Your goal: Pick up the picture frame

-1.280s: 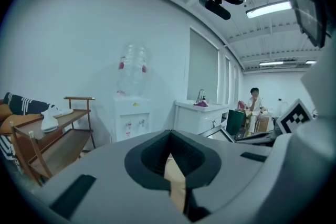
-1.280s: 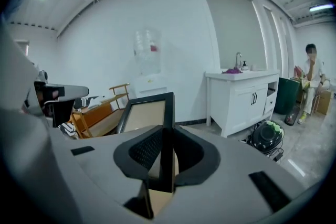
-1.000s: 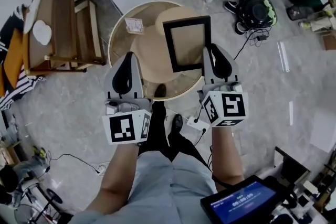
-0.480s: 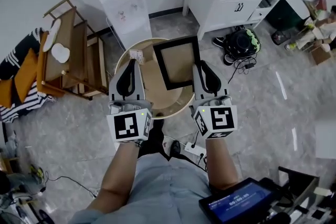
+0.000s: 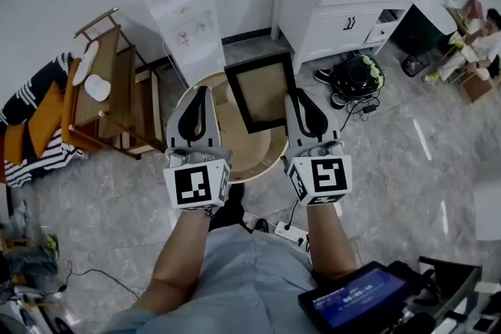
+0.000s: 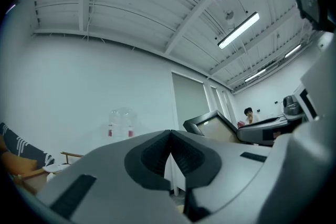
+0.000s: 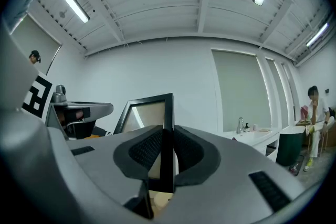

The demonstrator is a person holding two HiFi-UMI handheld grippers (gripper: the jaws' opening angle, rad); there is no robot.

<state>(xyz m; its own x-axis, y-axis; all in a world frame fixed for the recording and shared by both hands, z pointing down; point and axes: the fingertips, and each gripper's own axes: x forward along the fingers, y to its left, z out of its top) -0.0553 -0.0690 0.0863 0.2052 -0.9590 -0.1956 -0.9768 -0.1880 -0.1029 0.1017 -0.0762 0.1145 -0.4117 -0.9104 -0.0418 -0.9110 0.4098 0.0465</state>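
Clamping picture frame (image 5: 261,92) in R gripper (image 7: 167,140), L gripper (image 6: 170,150) closed

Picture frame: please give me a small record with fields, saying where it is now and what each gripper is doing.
object: black picture frame
frame state: off the round table, held upright in the air
right gripper: shut on the frame's right edge
left gripper: jaws together, nothing between them, apart from the frame
task status: frame picked up, carried by one gripper only
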